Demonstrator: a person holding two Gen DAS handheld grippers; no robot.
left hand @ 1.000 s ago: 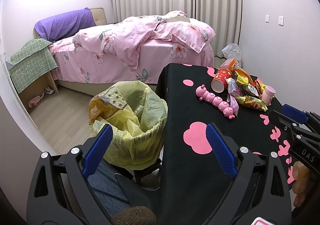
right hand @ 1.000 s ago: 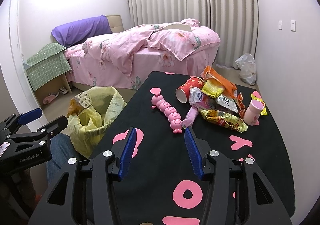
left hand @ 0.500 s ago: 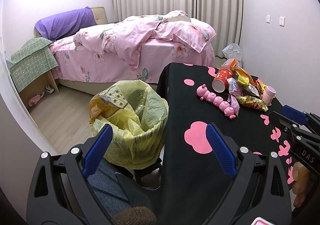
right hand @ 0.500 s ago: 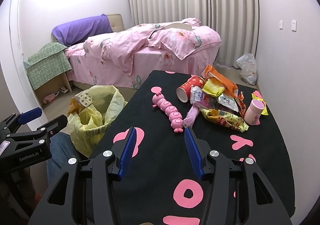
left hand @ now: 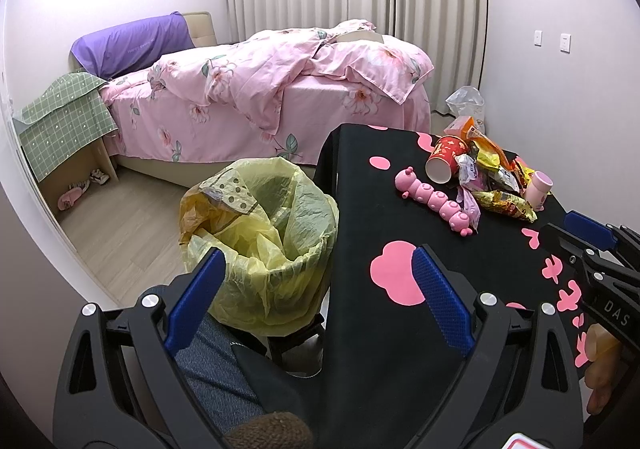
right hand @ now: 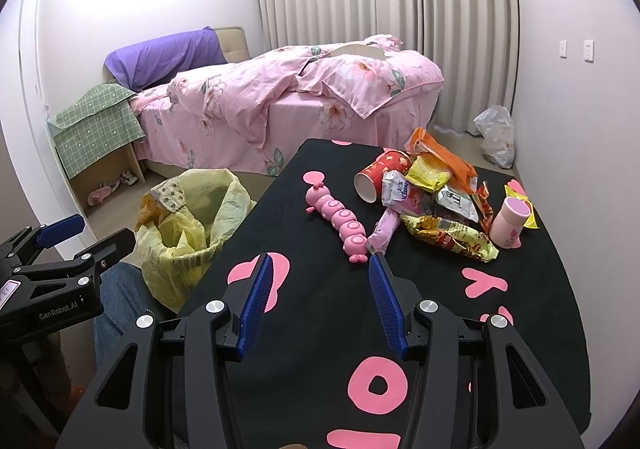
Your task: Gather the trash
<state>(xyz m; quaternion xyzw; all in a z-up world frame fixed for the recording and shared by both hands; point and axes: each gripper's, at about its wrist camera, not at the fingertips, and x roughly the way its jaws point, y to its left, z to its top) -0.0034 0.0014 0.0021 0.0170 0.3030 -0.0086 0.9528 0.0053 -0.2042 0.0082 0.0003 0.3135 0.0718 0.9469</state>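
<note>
A pile of snack wrappers (right hand: 444, 205) lies at the far right of the black table (right hand: 320, 329), with a red paper cup (right hand: 378, 175) on its side; the pile also shows in the left wrist view (left hand: 492, 185). A bin lined with a yellow bag (left hand: 260, 245) stands on the floor left of the table, also in the right wrist view (right hand: 188, 225). My left gripper (left hand: 316, 289) is open and empty, near the bin and the table's left edge. My right gripper (right hand: 318, 299) is open and empty above the table, short of the pile.
A pink caterpillar toy (right hand: 340, 221) lies left of the pile and a pink bottle (right hand: 510, 223) stands at its right. A pink bed (right hand: 288, 105) is behind, a plastic bag (right hand: 496, 137) on the floor by the curtain. My knee in jeans (left hand: 216, 365) is below the bin.
Both views have shifted very slightly; the grippers stay open and nothing on the table has moved.
</note>
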